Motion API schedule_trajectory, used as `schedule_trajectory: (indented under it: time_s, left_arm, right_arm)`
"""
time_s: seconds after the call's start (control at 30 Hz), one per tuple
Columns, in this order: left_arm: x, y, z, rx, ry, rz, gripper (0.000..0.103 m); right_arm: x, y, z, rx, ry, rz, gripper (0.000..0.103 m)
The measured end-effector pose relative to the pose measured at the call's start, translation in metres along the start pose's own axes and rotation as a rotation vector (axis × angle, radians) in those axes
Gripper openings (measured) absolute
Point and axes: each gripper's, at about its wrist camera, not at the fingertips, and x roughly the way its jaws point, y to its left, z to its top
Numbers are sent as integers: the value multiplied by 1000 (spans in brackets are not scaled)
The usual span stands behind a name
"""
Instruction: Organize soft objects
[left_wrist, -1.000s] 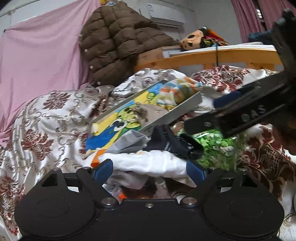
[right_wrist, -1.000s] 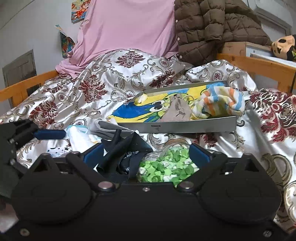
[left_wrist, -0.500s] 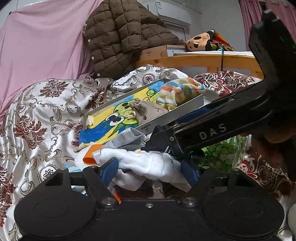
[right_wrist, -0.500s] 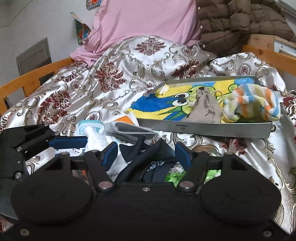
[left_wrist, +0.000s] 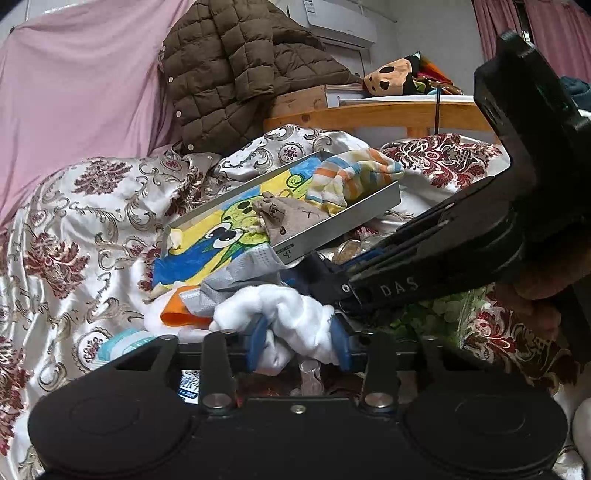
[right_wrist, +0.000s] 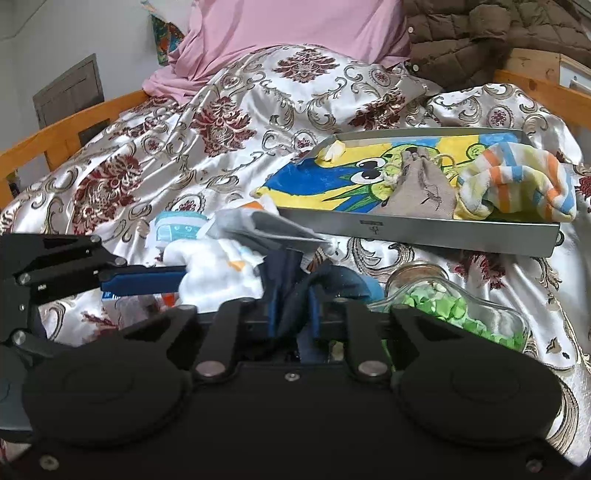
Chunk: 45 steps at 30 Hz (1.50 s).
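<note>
My left gripper (left_wrist: 299, 341) is shut on a white soft cloth (left_wrist: 291, 314), which also shows in the right wrist view (right_wrist: 218, 273). My right gripper (right_wrist: 293, 314) is shut on a dark navy cloth (right_wrist: 288, 291), which also shows in the left wrist view (left_wrist: 317, 273). Both sit on the floral bedspread in front of a metal tray (right_wrist: 424, 230) with a cartoon picture. In the tray lie a striped towel (right_wrist: 517, 181) and a beige pouch (right_wrist: 421, 192). A grey face mask (right_wrist: 266, 225) lies by the tray's near corner.
A glass jar of green paper stars (right_wrist: 458, 306) lies right of my right gripper. A brown quilted jacket (left_wrist: 236, 74) and pink sheet (left_wrist: 74, 92) hang behind. A wooden bed rail (right_wrist: 62, 136) runs along the left. A small blue-white packet (right_wrist: 177, 227) lies near the cloths.
Both grippers have closed: the left one onto the white cloth, the right one onto the dark navy cloth. The right gripper has moved nearer the left one.
</note>
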Motion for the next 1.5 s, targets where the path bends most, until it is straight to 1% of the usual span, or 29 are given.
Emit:
schedule_trajectory:
  time_s: [0.07,0.1,0.13,0.2,0.27,0.43,0.5,0.73,0.9,1.0,1.2,1.37,1.5]
  left_arm:
    - [-1,-1,0,3,-3,1,34]
    - [-1,-2,0,5,-4,-3,29]
    - [-2,-3,0,13,-3,-8,26]
    - [-3,-8,-1,45,-7,0,25]
    - [-3,-11,-2,70,-7,-1,21]
    - [-5,-8,0,36,-9,-9,10]
    - [-7,-6,1,13,-7,-4,9]
    - [-17,1,10,-41,-37,38,6]
    - [-32,6,18,-66,-117,58,6]
    - [-42,9,25,-79,-160,56,6]
    - [-57,11,37,-104,-223,66,5]
    - [-67,10,43,-124,-245,71,5]
    - [-69,6,52,-118,-258,78,5]
  right_arm:
    - [-1,4,-1,-16,3,-2,5]
    - [-2,5,-1,-22,3,-1,5]
    - [-3,6,-2,-26,4,-1,4]
    - [-4,8,-2,-33,6,-6,3]
    - [-7,7,-4,-32,8,-4,3]
    - [-14,7,-6,-51,-15,-21,1]
    - [-19,7,-6,-64,-32,-31,0]
    - [-36,0,-2,-86,-85,-75,0]
    - [-52,-9,5,-76,-141,-104,0]
    - [-63,-17,9,-55,-174,-120,0]
    - [-84,-35,14,-20,-232,-138,0]
    - [-95,-48,18,7,-266,-150,0]
    - [-102,-54,20,16,-283,-155,0]
